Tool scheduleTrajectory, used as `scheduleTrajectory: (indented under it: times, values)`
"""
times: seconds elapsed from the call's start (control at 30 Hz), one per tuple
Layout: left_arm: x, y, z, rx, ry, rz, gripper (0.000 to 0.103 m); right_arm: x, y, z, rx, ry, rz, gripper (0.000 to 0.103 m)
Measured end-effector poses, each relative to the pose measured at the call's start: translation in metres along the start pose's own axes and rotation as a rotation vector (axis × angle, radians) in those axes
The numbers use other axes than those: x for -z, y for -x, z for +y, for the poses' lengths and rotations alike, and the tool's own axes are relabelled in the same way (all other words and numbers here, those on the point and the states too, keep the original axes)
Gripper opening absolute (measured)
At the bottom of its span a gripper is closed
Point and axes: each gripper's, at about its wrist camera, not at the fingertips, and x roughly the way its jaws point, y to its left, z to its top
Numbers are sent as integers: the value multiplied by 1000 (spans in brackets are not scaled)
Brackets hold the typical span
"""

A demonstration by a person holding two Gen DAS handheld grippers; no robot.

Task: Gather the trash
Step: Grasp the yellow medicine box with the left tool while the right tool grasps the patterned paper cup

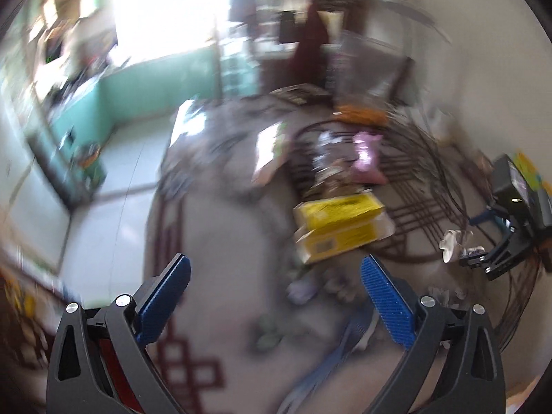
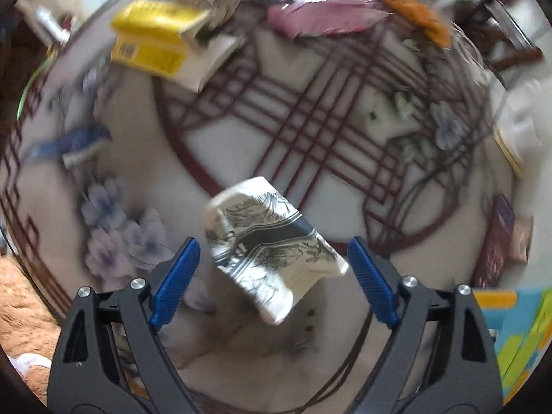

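The right gripper [image 2: 272, 272] stands released, pointing down at the rug [image 2: 241, 158]. A crumpled printed carton [image 2: 272, 248] lies between its jaws, tilted; neither pad touches it. Whether it rests on the rug or is in mid-air cannot be told. It is judged light, thin-walled and easily crushed; the flat printed sides offer the best hold, taken across the middle. The left gripper [image 1: 276, 293] is likewise released and empty, over bare rug. Further trash lies well apart at the rug's far side: a yellow box [image 2: 151, 45], a pink wrapper [image 2: 321, 17], an orange wrapper [image 2: 414, 10].
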Motion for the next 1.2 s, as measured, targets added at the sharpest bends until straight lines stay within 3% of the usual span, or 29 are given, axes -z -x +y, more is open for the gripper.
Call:
scheduleTrajectory:
  times: [0.1,0.27,0.37,0.53,0.67,0.77,0.8,0.83,0.87,1.0,1.07,1.2]
  values:
    - [-25,-19,-30,16,-151,4,95,1,-11,-6,-50,17,-10,85]
    - [-57,-54,-63,64,-349,56,95,7,-22,-18,-125,9,-27,51]
    - [-67,-84,-72,142,-423,147,95,12,-21,-28,-183,-35,-60,50]
    - [-65,-133,-76,142,-535,282,95,28,-8,-45,-302,-141,-137,50]
    - [-63,-163,-80,185,-557,387,95,37,-6,-54,-369,-181,-153,51]
    - [-56,-182,-85,188,-564,460,93,40,-6,-54,-368,-188,-144,53]
    - [-54,-186,-86,191,-546,475,93,40,-3,-50,-371,-190,-146,55]
    - [-52,-188,-86,199,-534,483,91,40,-1,-50,-369,-191,-153,63]
    - [-50,-189,-87,215,-512,495,86,36,-1,-52,-360,-190,-158,71]
    - [-43,-186,-89,214,-451,485,66,21,-3,-47,-338,-178,-161,75]
    - [-40,-178,-87,213,-395,453,50,20,-4,-47,-335,-184,-159,77]
    - [-31,-155,-78,219,-225,416,38,20,-1,-48,-339,-195,-166,80]
